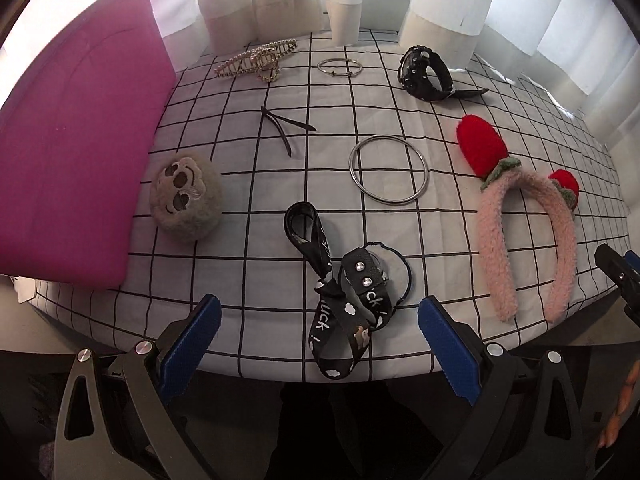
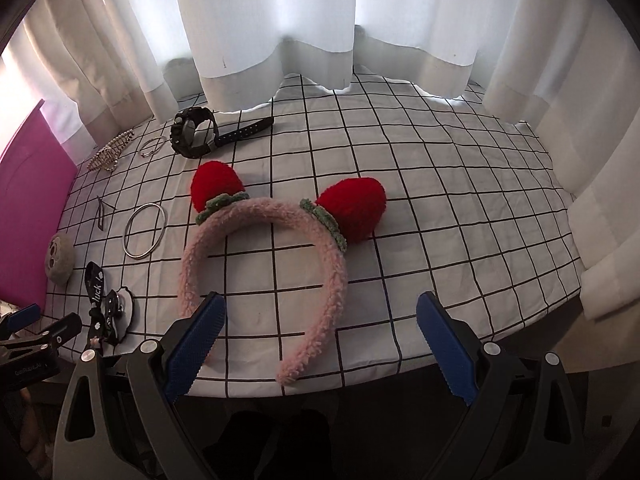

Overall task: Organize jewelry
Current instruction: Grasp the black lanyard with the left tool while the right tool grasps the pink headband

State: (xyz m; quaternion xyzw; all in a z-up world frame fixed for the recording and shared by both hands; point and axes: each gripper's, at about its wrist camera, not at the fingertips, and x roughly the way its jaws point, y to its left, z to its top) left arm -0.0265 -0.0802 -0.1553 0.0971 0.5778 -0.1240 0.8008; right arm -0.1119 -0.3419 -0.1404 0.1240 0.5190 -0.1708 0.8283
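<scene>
Jewelry lies spread on a checked cloth (image 1: pixel 248 200). A black printed lanyard (image 1: pixel 340 296) lies just ahead of my open, empty left gripper (image 1: pixel 320 340). Farther off lie a large silver bangle (image 1: pixel 389 169), a black hair clip (image 1: pixel 285 126), a thin bracelet (image 1: pixel 340 67), a pearl claw clip (image 1: pixel 260 60), a black watch (image 1: pixel 426 74) and a grey plush face (image 1: pixel 186 197). A pink fuzzy headband (image 2: pixel 264 252) with red strawberry ears lies right in front of my open, empty right gripper (image 2: pixel 320 340); it also shows in the left wrist view (image 1: pixel 528 236).
A magenta pad (image 1: pixel 76 152) lies along the cloth's left side. White curtains (image 2: pixel 320 20) hang down at the back and the right. The cloth's front edge (image 2: pixel 360 384) runs just before both grippers. The right half of the cloth (image 2: pixel 460 220) carries nothing.
</scene>
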